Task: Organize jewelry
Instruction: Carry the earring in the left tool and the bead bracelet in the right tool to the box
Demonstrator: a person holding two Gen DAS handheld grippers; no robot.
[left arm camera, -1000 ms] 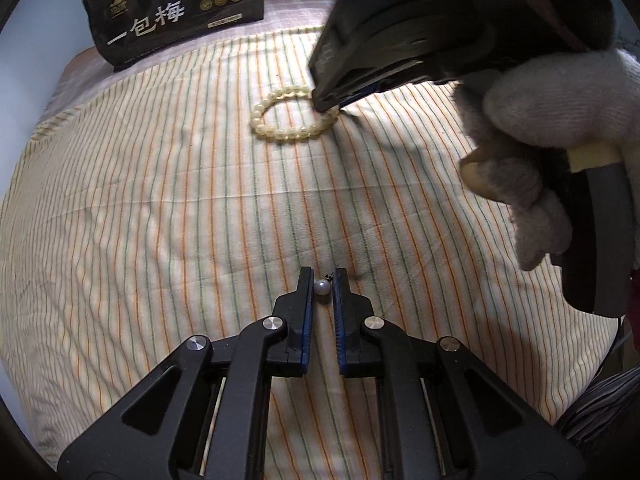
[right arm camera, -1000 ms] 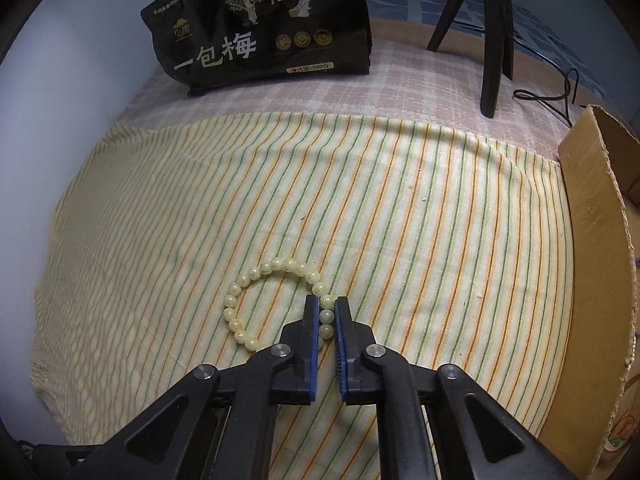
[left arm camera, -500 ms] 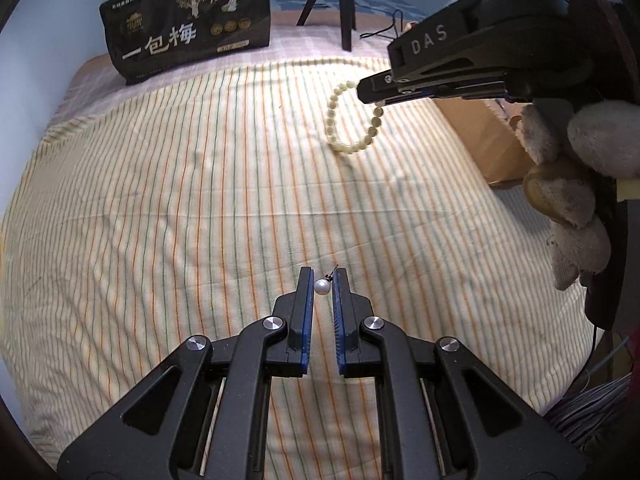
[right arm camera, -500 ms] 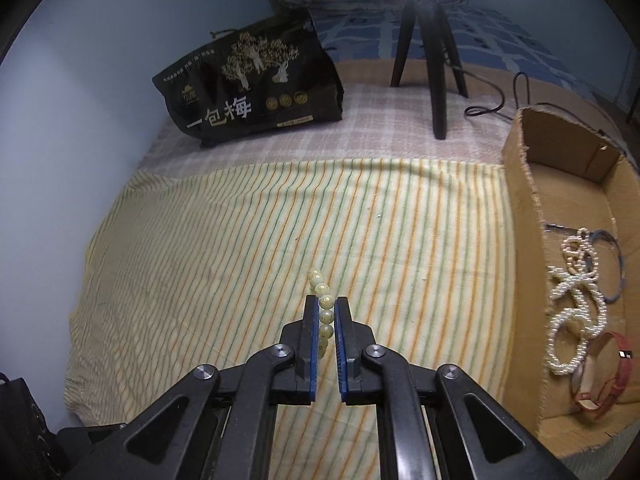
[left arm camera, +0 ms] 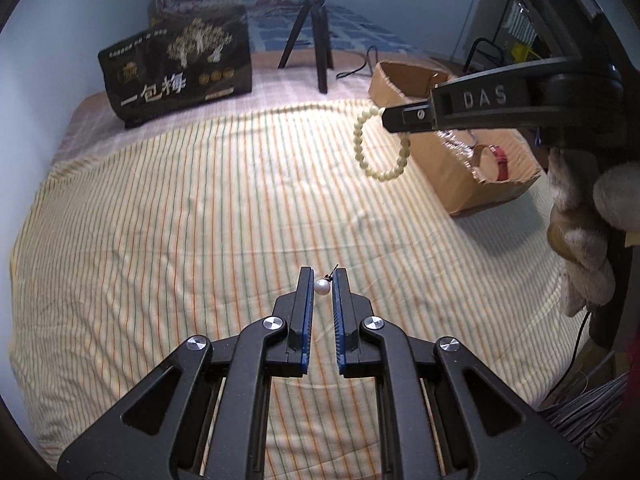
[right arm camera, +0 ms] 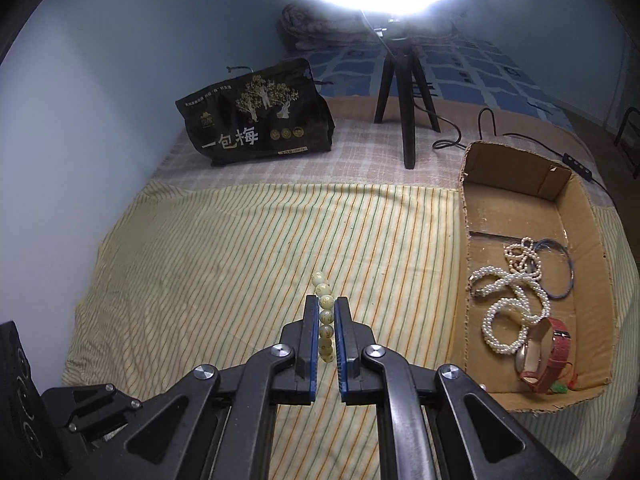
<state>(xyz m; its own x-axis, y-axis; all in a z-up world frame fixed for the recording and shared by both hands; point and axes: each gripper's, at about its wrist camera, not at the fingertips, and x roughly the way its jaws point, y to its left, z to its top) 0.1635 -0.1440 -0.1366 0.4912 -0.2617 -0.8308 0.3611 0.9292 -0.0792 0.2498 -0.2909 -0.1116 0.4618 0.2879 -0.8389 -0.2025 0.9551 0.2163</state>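
Both hand-held grippers hang above the striped cloth (left arm camera: 168,240) that covers the bed. Right hand-held gripper (right arm camera: 327,332), gripped by a gloved hand (left arm camera: 580,248), pinches a pale bead bracelet (left arm camera: 380,148), whose loop dangles free in the air just beside the box (right arm camera: 592,248). That open cardboard box sits at the cloth's right edge and holds a pearl necklace (right arm camera: 516,304), a blue bangle (right arm camera: 564,268) and a red watch (right arm camera: 548,352). Behind stand a black bag (right arm camera: 256,128) and a tripod (right arm camera: 404,92). Left hand-held gripper (left arm camera: 322,286) pinches a small pearl earring (left arm camera: 321,287) at its tips, clear of the cloth.
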